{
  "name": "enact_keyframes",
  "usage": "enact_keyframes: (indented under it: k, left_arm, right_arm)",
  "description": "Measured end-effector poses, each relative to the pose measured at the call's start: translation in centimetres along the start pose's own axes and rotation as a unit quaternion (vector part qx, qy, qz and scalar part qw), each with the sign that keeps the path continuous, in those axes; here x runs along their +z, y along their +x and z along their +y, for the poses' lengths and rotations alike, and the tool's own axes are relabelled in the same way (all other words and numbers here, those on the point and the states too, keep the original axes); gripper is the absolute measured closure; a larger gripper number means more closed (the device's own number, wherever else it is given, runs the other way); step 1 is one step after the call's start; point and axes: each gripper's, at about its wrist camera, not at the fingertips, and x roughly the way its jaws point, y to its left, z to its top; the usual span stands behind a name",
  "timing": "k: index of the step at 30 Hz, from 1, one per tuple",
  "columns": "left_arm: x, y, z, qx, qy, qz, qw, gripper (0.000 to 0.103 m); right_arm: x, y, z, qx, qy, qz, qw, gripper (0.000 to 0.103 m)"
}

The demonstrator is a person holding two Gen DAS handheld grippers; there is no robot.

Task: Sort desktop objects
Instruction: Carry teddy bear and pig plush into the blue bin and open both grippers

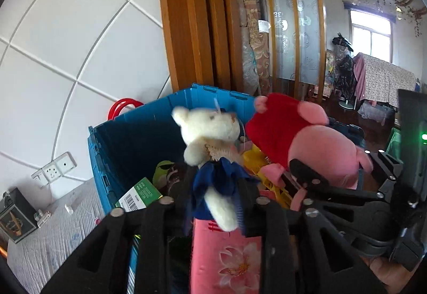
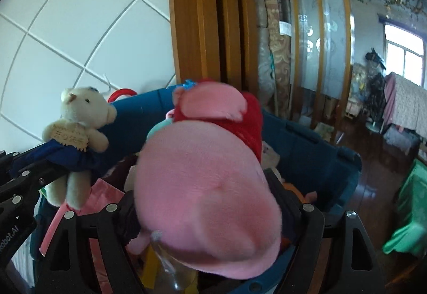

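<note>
Reaching over an open blue plastic crate, two black handheld grippers each carry a soft toy.

In the left wrist view, the left gripper points toward twelve o'clock with a cream teddy bear in a dark blue skirt standing between its fingers. The skirt fills the narrow gap and touches both sides. Whether the pads are squeezing it cannot be told.

In the right wrist view, the right gripper stands wide, its fingers pressed against both sides of the big round head of a pink pig plush in a red dress. The pig's body points away toward twelve o'clock. The bear is at nine o'clock from the pig, just beside it, and both toys are above the crate.

Inside the crate, below the bear, lie a green box with a barcode at eight o'clock, a yellow toy at three o'clock, and a pink packet printed with a lotus flower at six o'clock.

Behind the crate, a white tiled wall is at ten o'clock and a wooden door frame at twelve.
</note>
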Motion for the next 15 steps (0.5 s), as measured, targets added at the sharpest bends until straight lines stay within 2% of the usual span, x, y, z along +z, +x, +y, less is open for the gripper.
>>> enact_keyframes:
  k: [1, 2, 3, 4, 5, 9, 15]
  left_arm:
    - [0.0, 0.0, -0.1, 0.007, -0.003, 0.0, 1.0, 0.058]
    - [0.1, -0.2, 0.0, 0.012, -0.005, -0.002, 0.9999, 0.044]
    - [0.0, -0.4, 0.1, 0.017, -0.006, -0.008, 0.9998, 0.033]
    - [0.0, -0.7, 0.2, 0.022, -0.008, -0.016, 0.9996, 0.029]
    - [0.1, -0.8, 0.6, 0.024, -0.011, -0.024, 0.9994, 0.022]
    - [0.3, -1.7, 1.2, 0.029, -0.012, -0.038, 0.9988, 0.014]
    - [-0.2, -4.0, 2.1, 0.041, -0.025, -0.048, 0.9977, 0.013]
  right_arm:
    - [0.0, -0.4, -0.1, 0.001, 0.0, -0.006, 1.0, 0.022]
    - [0.0, -0.7, -0.3, 0.001, 0.0, -0.011, 1.0, 0.021]
    - [0.2, -1.2, -0.3, 0.003, 0.0, -0.017, 1.0, 0.014]
    - [0.2, -1.5, -0.6, 0.005, -0.001, -0.021, 1.0, 0.005]
    - [0.3, -1.8, -0.8, 0.003, -0.001, -0.026, 1.0, 0.003]
    - [-0.2, -3.5, -0.7, 0.013, 0.004, -0.035, 0.999, 0.0]
    - [-0.8, -5.7, -1.6, 0.008, 0.012, -0.045, 0.999, 0.0]
